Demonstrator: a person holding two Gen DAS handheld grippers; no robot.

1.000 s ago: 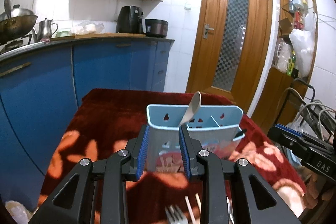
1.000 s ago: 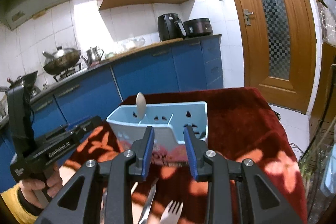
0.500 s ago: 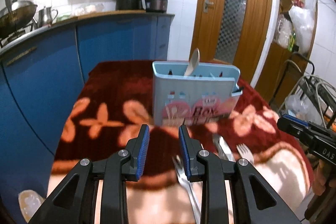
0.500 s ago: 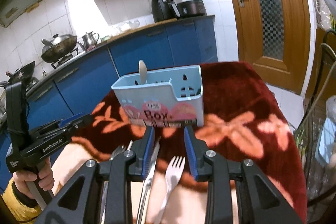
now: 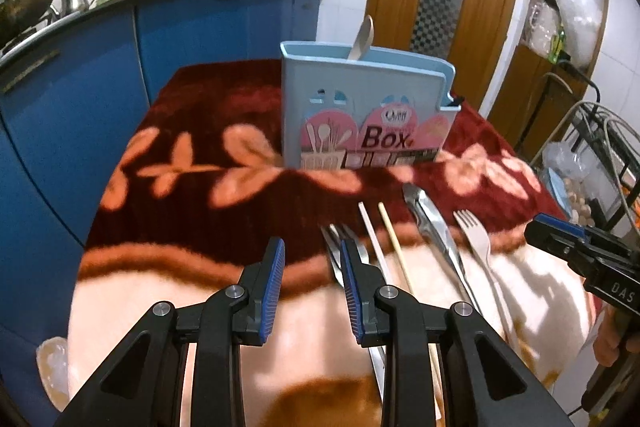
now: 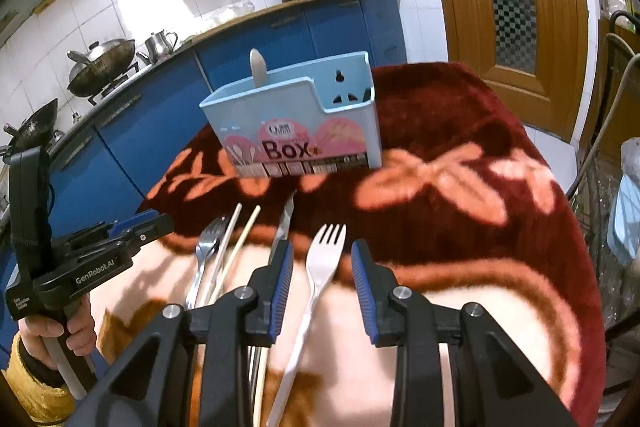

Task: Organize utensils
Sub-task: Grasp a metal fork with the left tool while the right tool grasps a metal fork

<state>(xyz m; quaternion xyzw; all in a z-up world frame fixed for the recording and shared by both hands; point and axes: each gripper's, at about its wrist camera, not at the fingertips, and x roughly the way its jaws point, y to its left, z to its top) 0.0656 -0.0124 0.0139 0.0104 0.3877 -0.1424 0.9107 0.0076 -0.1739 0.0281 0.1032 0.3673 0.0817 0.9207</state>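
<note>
The blue utensil box (image 5: 366,115) stands upright at the far side of the table (image 5: 132,291), which is draped in a red flowered blanket; one pale spoon (image 5: 362,39) already leans in it. Everything else lies in a row on the blanket in front of the box, handles toward the person.

Leftmost in front of the box is the metal fork (image 5: 334,247), with the left tongs (image 5: 312,267) hanging over it, narrowly parted and empty, the right pad just above the fork's neck. Next come two chopsticks (image 5: 380,235), side by side, then the metal knife (image 5: 430,223). Rightmost is the white plastic fork (image 6: 324,263), and the right tongs (image 6: 322,263) straddle its neck, also narrowly parted and not pressing on it.

The step in hand looks like a pick-up. To do it well, each pair of tongs should come straight down so both pads clear the thin handle, then close on the neck (the blanket is soft, so pressing in slightly probably helps). The left tongs likely need a small shift right to center the metal fork, keeping clear of the chopsticks beside it.
</note>
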